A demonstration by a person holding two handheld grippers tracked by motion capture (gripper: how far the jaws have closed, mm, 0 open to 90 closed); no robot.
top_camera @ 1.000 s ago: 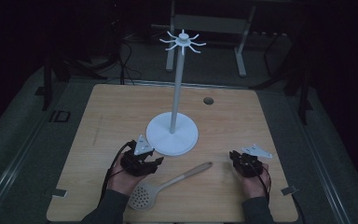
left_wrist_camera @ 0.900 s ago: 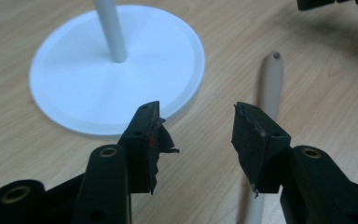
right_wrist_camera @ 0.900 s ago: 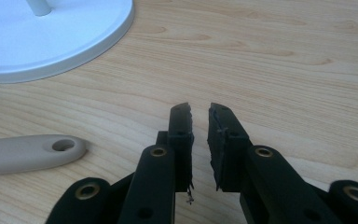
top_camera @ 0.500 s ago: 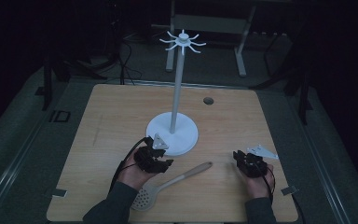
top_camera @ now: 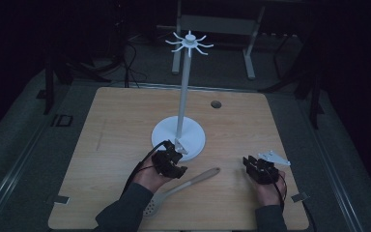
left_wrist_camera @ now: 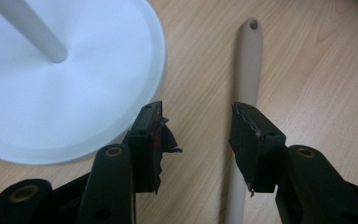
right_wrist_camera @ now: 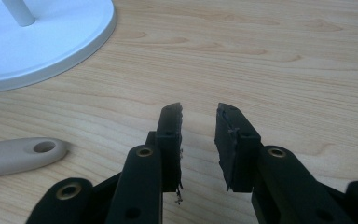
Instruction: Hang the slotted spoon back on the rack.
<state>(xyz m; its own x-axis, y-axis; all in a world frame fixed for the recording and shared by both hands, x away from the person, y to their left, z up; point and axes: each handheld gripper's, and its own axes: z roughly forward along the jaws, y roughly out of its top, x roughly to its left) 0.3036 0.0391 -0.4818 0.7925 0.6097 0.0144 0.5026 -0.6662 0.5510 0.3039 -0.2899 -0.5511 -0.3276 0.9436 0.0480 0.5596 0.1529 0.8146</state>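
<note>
My left claw has slid across to the spoon near the worktop's front edge, jaws narrowing but still open beside its handle; my right claw just opened, empty.

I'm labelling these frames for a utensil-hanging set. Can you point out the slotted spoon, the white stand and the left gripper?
slotted spoon [left_wrist_camera: 251,60]: left gripper view, on its handle below the hanging hole.
white stand [top_camera: 193,137]: high view, on its round base.
left gripper [left_wrist_camera: 198,140]: left gripper view, midway between its open fingertips.
</note>
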